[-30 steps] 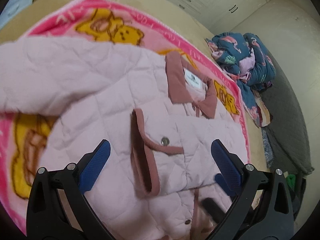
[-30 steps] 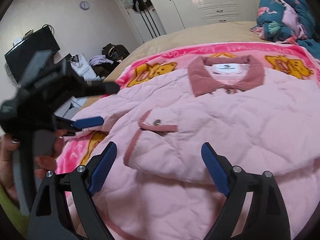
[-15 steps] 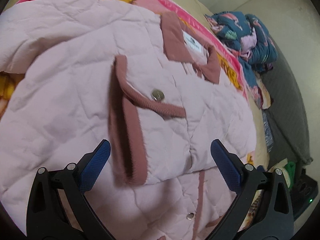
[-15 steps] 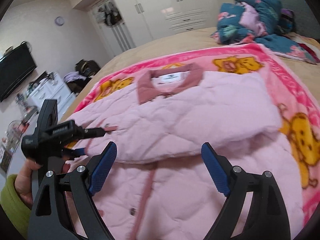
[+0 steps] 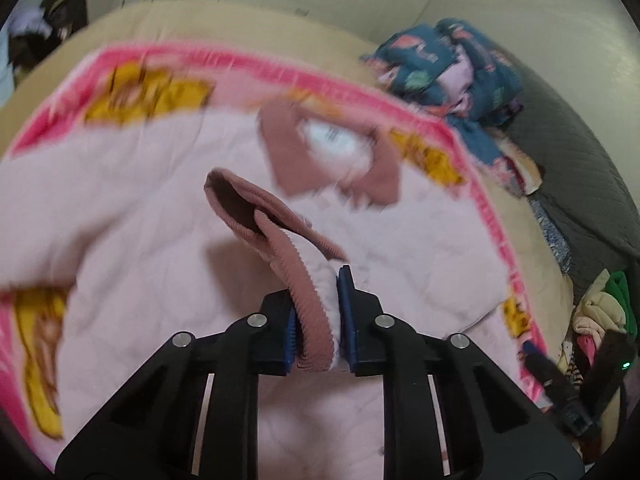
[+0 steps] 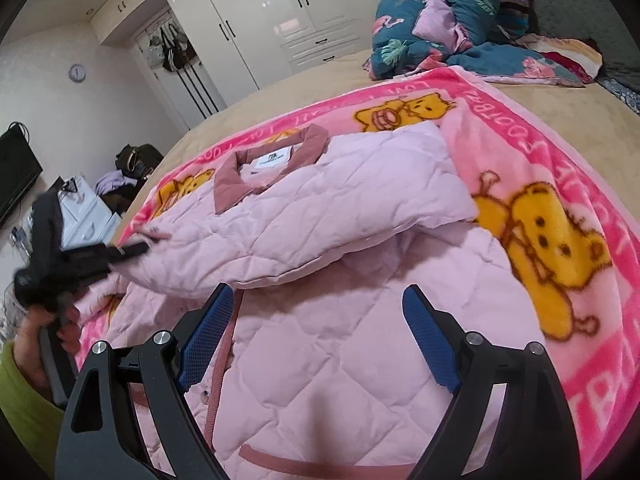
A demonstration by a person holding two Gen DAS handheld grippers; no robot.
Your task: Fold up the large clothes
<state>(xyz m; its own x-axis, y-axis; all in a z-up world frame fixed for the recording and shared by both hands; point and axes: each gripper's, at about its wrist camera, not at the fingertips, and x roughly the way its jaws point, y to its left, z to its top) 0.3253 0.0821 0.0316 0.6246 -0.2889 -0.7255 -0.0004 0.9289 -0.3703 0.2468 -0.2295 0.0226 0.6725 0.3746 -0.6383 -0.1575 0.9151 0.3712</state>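
Garment: a pale pink quilted jacket (image 6: 360, 360) with dusty-rose corduroy trim lies spread, front up, on the blanket, its rose collar (image 6: 240, 184) and white neck label toward the wardrobe wall.
Surface: a bright pink fleece blanket (image 6: 560, 184) printed with yellow bears, laid over a bed (image 6: 312, 80) in a tan cover.
Sleeve: one quilted sleeve (image 6: 304, 216) is folded across the jacket's chest, and its end is raised off the jacket body.
Cuff: the sleeve's ribbed rose cuff (image 5: 308, 292) stands up between the left gripper's blue pads.
Left gripper: the left gripper (image 5: 320, 320) has just been closing; its jaws are pressed onto the cuff and pinch it. In the right wrist view it shows as a blurred black shape at the sleeve's end, held by a hand (image 6: 48, 328) in a yellow-green sleeve.
Right gripper: the right gripper (image 6: 316, 340) is spread wide above the jacket's lower front, with nothing between the pads; whether it touches the fabric cannot be told.
Beyond: a heap of teal flowered bedding (image 6: 448, 32) near the head of the bed, white wardrobes (image 6: 280, 20) behind.
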